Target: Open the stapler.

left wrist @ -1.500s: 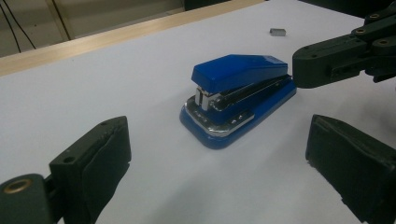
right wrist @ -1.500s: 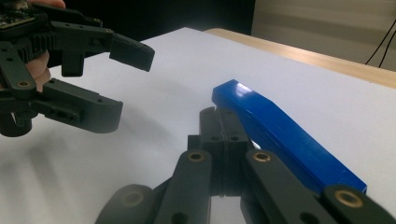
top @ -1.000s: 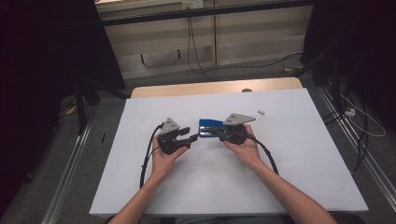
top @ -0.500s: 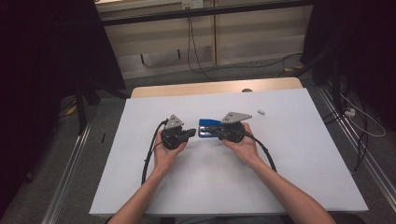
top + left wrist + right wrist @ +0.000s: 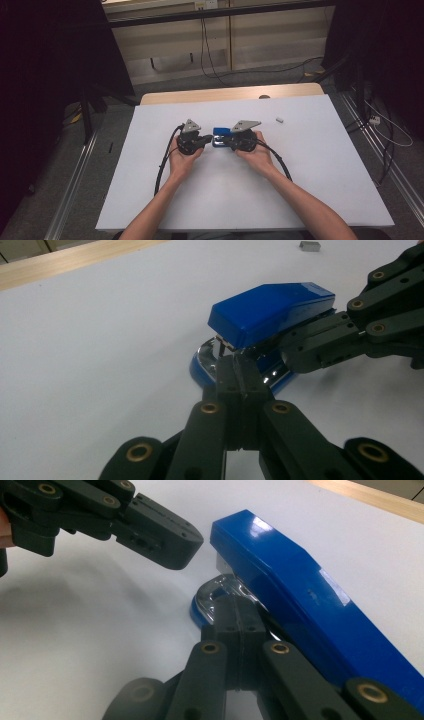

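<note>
Two closed tongs (image 5: 206,141) (image 5: 226,142), blue stapler (image 5: 220,132) between

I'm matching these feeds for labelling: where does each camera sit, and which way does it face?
High view: above the person's side, looking forward and down on the white table; both forearms, left tongs and right tongs meet at the blue stapler.
Left gripper view: rides the left tongs, shut, facing the stapler's open front; right tongs at right.
Right gripper view: rides the right tongs, shut, along the stapler; left tongs above.
Shared: stapler, both tongs.
</note>
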{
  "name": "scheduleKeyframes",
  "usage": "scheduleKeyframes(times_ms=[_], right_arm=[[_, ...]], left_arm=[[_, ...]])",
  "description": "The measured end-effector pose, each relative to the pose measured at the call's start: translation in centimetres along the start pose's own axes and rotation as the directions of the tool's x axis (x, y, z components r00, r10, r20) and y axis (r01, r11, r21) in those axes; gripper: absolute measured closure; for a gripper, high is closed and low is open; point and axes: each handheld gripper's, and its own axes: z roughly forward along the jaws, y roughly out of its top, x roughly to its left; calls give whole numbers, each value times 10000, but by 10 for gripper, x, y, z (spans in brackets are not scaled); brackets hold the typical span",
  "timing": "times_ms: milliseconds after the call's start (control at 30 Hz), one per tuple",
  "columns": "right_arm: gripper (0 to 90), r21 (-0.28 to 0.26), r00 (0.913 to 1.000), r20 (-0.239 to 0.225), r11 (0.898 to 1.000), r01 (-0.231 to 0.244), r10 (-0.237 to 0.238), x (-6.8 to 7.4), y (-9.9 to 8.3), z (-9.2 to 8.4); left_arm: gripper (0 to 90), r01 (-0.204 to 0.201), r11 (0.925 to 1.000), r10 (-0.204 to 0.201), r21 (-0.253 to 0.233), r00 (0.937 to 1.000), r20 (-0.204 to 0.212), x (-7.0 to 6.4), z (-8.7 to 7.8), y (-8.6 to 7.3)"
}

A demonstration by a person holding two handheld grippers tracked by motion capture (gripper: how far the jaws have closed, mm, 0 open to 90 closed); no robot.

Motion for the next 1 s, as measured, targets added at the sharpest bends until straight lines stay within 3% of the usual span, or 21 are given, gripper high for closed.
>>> scheduleKeyframes(times_ms=[533,600,1000], right_arm=[[900,265,9996,283,9996,42,-50,-2,1,-1],[900,499,9992,370,9987,137,-156,-3,-1,-1],[900,518,9994,329,9986,-92,75,-4,-2,0]], left_arm=[[900,33,9998,-28,188,9997,-239,3,7,-1],[900,-80,9998,85,177,9995,-312,3,7,0],[900,-199,9995,209,229,9988,-445,0,11,2]])
